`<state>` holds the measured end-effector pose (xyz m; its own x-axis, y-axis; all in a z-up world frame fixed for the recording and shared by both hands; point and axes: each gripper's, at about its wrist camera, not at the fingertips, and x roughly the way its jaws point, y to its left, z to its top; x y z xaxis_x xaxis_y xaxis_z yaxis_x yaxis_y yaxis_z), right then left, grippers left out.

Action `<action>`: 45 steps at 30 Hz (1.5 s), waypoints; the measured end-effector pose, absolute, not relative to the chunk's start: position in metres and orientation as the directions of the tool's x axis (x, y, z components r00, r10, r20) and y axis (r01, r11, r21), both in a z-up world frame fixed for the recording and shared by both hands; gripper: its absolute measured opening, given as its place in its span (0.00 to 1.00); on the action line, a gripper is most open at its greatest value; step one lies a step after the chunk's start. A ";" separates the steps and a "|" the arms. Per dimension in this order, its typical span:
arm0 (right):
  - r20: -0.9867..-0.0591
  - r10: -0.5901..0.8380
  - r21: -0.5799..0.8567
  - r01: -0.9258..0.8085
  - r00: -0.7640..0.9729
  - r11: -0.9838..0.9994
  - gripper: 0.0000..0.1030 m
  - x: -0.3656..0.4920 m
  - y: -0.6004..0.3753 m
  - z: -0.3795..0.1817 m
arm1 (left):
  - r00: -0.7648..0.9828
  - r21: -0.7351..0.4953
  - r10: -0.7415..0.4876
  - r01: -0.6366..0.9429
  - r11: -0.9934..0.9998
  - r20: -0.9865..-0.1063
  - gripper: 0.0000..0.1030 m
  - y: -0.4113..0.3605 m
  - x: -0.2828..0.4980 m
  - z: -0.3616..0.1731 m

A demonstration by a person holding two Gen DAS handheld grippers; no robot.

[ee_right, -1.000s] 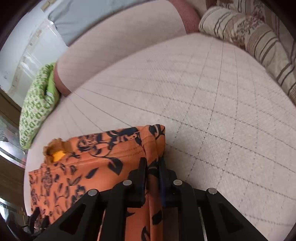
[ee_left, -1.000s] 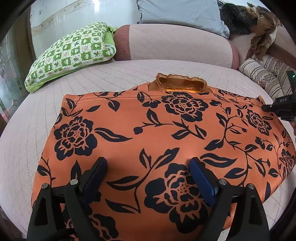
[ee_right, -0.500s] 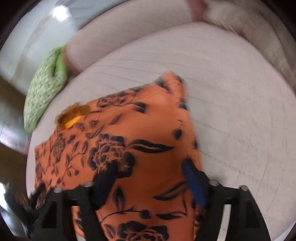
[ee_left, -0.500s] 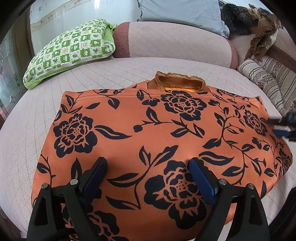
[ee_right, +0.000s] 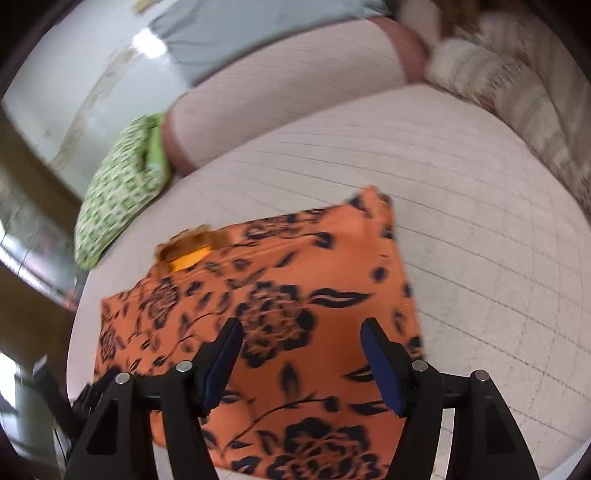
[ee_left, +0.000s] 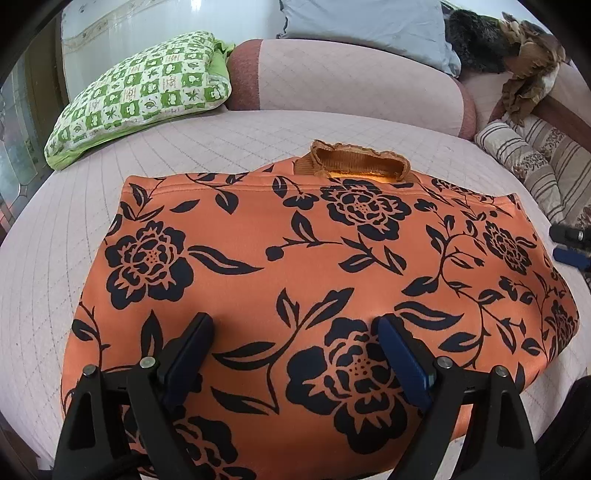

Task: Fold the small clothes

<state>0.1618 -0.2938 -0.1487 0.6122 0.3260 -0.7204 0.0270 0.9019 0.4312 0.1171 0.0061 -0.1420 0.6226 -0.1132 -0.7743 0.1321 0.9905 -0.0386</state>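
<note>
An orange garment with black flowers [ee_left: 314, 266] lies flat on the quilted pink bed, its brown ribbed collar [ee_left: 360, 164] at the far edge. My left gripper [ee_left: 295, 325] hovers open over the near part of the cloth, nothing between its fingers. At the right edge of the left wrist view the tips of my right gripper [ee_left: 570, 245] show beside the garment's right side. In the blurred right wrist view the right gripper [ee_right: 301, 330] stands over the garment [ee_right: 280, 306] with its jaws opening and nothing pinched between them.
A green checked pillow [ee_left: 144, 92] lies at the far left, a pink bolster [ee_left: 351, 81] and a grey pillow [ee_left: 369, 26] at the back. Striped cushions [ee_left: 532, 162] and a brown heap [ee_left: 528, 74] sit at the right. The quilted bed cover [ee_right: 461, 206] stretches right of the garment.
My right gripper let go of the garment's right edge, opened, and pulled back and up. The right side of the cloth settled flat. The left gripper stayed put.
</note>
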 end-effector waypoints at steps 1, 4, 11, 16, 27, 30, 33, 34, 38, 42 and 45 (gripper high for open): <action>-0.726 0.332 0.429 0.019 0.602 0.903 0.76 0.165 -0.290 -0.154 | 0.622 -0.040 -0.115 0.133 0.990 -0.775 0.88 0.006 0.117 -0.142; -0.794 0.309 0.409 0.085 0.523 0.908 0.75 0.173 -0.294 -0.190 | 0.621 -0.050 -0.125 0.137 0.989 -0.774 0.88 0.007 0.117 -0.141; -0.700 0.334 0.397 -0.045 0.631 0.917 0.76 0.141 -0.263 -0.137 | 0.635 -0.057 -0.127 0.130 0.990 -0.762 0.88 0.009 0.111 -0.140; -0.806 0.308 0.381 0.045 0.505 0.923 0.78 0.144 -0.267 -0.190 | 0.676 -0.074 -0.140 0.127 0.989 -0.723 0.88 0.019 0.093 -0.123; -0.713 0.359 0.382 -0.095 0.603 0.919 0.78 0.096 -0.230 -0.153 | 0.721 -0.193 -0.043 -0.127 0.973 -0.692 0.88 0.118 0.027 -0.090; -0.710 0.392 0.414 -0.104 0.585 0.904 0.78 0.092 -0.223 -0.162 | 0.688 -0.341 -0.084 -0.246 0.907 -0.720 0.88 0.161 0.026 -0.104; -0.704 0.412 0.425 -0.122 0.579 0.897 0.78 0.087 -0.217 -0.161 | 0.647 -0.458 -0.193 -0.269 0.848 -0.738 0.87 0.176 0.032 -0.122; -0.704 0.418 0.425 -0.130 0.574 0.896 0.78 0.087 -0.214 -0.162 | 0.635 -0.475 -0.221 -0.262 0.840 -0.740 0.87 0.175 0.035 -0.125; -0.706 0.429 0.423 -0.151 0.564 0.893 0.78 0.088 -0.202 -0.162 | 0.588 -0.521 -0.294 -0.261 0.813 -0.753 0.85 0.165 0.051 -0.140; -0.705 0.426 0.401 -0.177 0.567 0.899 0.78 0.093 -0.193 -0.156 | 0.538 -0.498 -0.290 -0.292 0.817 -0.791 0.26 0.160 0.065 -0.149; -0.732 0.399 0.358 -0.186 0.553 0.915 0.78 0.105 -0.186 -0.161 | 0.565 -0.452 -0.251 -0.249 0.856 -0.786 0.13 0.155 0.062 -0.138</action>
